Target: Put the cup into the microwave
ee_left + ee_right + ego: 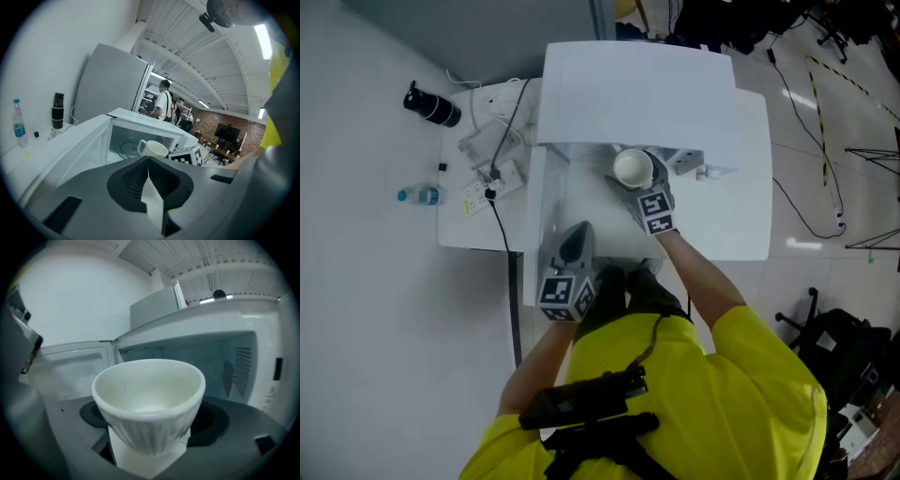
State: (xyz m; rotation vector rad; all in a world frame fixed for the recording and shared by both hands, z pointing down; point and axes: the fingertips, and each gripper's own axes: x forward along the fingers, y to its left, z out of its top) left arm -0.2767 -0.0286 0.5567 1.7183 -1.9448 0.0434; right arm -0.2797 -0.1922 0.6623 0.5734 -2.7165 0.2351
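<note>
- Yellow sleeves (750, 347) are filling the bottom of the head view, each hand carrying one of the tongs.
- Left gripper (576, 234) is hovering near the open door (546, 202), its jaws pressing together with nothing between them.
- Right gripper (645, 184) is clamping the white cup (632, 169) upright, jaws standing wide around its ribbed wall.
- Cup is hanging at the mouth of the microwave (637, 84), just before the cavity.
- Water bottle (419, 195) and black flask (431, 106) are standing on the table (455, 230) left of the microwave.
</note>
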